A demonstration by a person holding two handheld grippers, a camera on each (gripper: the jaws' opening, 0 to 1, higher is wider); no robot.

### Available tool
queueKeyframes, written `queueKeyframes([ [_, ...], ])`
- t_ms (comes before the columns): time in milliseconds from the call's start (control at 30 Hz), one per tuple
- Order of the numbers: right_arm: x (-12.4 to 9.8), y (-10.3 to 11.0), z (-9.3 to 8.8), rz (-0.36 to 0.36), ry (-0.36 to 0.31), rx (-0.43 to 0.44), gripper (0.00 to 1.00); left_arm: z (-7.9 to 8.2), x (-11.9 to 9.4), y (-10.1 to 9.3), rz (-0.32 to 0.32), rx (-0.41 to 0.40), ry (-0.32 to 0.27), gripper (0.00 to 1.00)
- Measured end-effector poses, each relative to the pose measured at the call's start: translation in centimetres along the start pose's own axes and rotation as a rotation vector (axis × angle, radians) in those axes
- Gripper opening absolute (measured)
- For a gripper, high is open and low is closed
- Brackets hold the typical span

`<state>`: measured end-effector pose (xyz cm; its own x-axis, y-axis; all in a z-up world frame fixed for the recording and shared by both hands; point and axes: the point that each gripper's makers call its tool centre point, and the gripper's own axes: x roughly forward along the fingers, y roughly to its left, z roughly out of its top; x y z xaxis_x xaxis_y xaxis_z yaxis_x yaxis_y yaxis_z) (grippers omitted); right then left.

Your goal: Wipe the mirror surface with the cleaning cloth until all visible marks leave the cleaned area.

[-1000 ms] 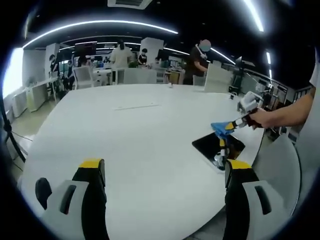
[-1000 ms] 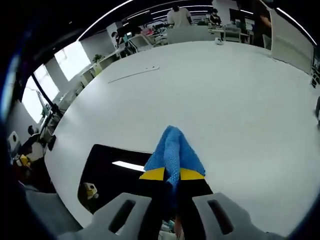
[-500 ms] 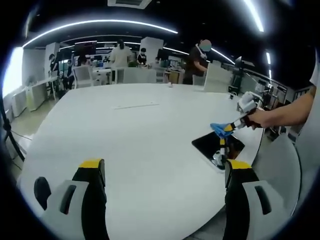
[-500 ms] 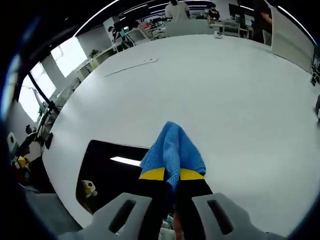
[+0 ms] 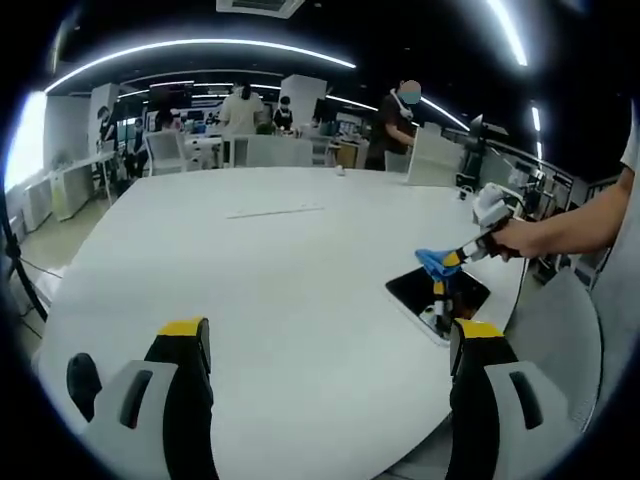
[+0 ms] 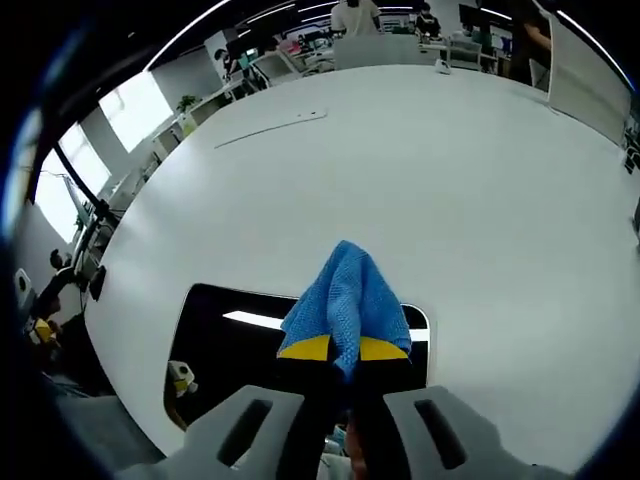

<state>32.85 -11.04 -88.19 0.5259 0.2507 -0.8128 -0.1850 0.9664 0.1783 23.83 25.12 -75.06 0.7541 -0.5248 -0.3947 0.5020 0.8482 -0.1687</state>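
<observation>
A dark rectangular mirror [image 6: 235,345] lies flat on the white table [image 6: 420,170] near its edge; it also lies at the right of the left gripper view as the mirror [image 5: 438,288]. My right gripper [image 6: 345,352] is shut on a blue cleaning cloth [image 6: 347,300], which hangs over the mirror's far side. From the left gripper view the right gripper [image 5: 458,254] holds the cloth [image 5: 434,259] just above the mirror, in a person's hand. My left gripper [image 5: 330,345] stands open over bare table, well left of the mirror.
The round white table's edge [image 5: 520,290] runs right by the mirror. A thin strip [image 5: 273,211] lies on the far part of the table. Chairs, desks and several people [image 5: 398,120] stand beyond the table.
The right gripper has shifted the blue cloth a little further over the mirror, so more dark glass lies under it. The left gripper has stayed in place.
</observation>
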Motion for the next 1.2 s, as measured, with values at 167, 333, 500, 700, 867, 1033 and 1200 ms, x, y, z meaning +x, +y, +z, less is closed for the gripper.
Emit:
queueKeyframes([
  [167,0.1,0.9,0.2,0.004,0.010,-0.001,0.02,-0.3,0.2,0.0,-0.007,-0.003,0.000,0.99],
  [333,-0.1,2.4,0.3,0.010,0.005,0.035,0.02,-0.5,0.2,-0.3,-0.016,0.003,0.005,0.99],
  [500,0.5,3.7,0.3,0.028,0.013,0.024,0.02,-0.4,0.1,-0.5,-0.016,-0.001,0.002,0.99],
  [700,0.5,5.4,0.4,0.046,0.016,0.001,0.02,-0.6,-0.1,-0.6,-0.013,-0.005,0.000,0.99],
  [867,0.7,7.2,0.3,0.060,0.018,-0.020,0.02,-0.6,-0.4,-0.3,-0.006,-0.009,-0.008,0.99],
  [1033,1.2,8.4,0.5,0.074,0.023,-0.029,0.02,-0.5,-0.7,-0.2,0.001,-0.010,-0.008,0.99],
  [1200,2.2,9.5,0.7,0.089,0.029,-0.036,0.02,-0.6,-1.0,0.2,0.005,-0.010,-0.008,0.99],
])
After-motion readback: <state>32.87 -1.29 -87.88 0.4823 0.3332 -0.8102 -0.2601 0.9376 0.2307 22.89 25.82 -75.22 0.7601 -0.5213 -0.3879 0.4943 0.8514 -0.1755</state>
